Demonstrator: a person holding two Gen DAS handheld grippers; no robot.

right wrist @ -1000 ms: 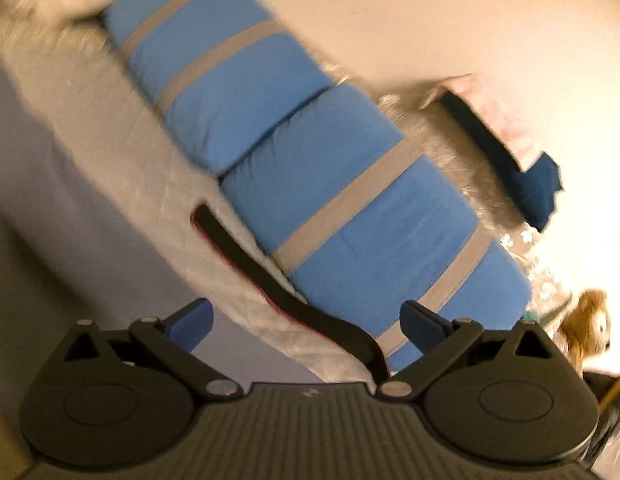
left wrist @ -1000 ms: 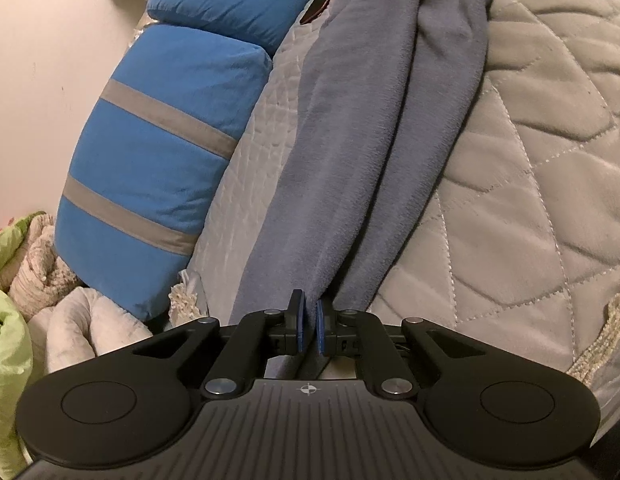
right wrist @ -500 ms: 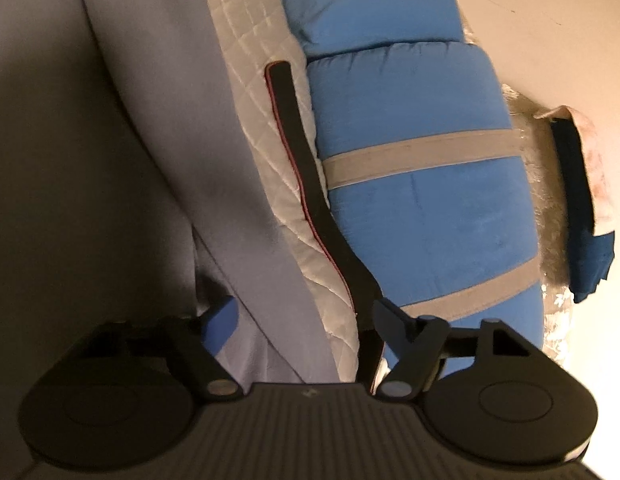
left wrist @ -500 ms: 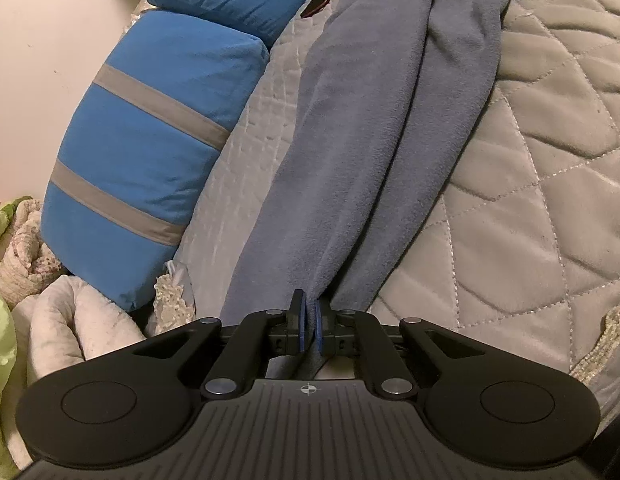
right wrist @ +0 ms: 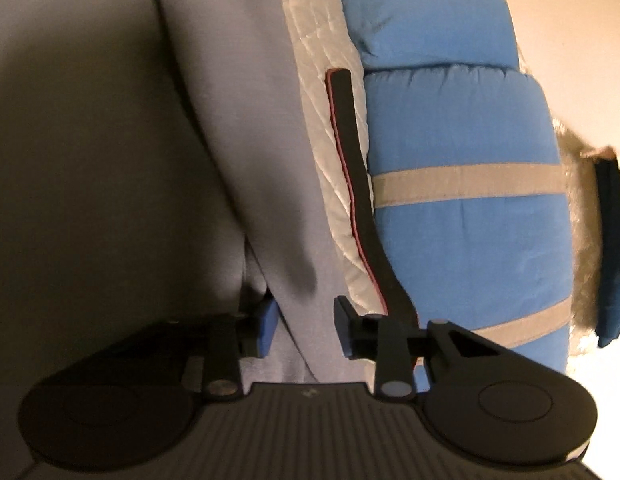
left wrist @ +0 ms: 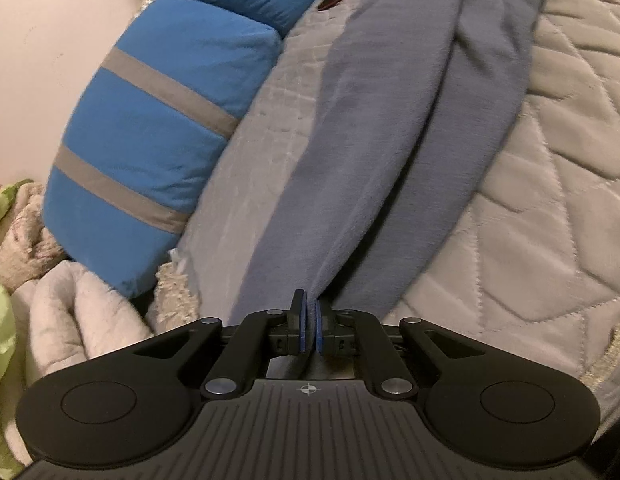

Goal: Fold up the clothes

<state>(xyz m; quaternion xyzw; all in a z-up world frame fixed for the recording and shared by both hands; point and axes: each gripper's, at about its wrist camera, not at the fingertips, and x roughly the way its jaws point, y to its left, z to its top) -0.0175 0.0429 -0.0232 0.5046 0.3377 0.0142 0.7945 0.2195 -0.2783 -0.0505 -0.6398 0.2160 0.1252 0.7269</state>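
The grey-blue garment point(left wrist: 390, 152) lies stretched up the middle of the frame across the quilted bed point(left wrist: 550, 220). The left gripper point(left wrist: 309, 320) is clamped tight on its near end, fabric pinched between the blue pads. The right gripper point(right wrist: 306, 326) has just been closing, its jaws half apart around the garment's edge, not yet pressing it. Blue striped pillows point(left wrist: 150, 152) sit at the left, a black strap point(right wrist: 350, 168) beside them.

Black gripper point(left wrist: 309, 320), blue pads point(right wrist: 266, 326)
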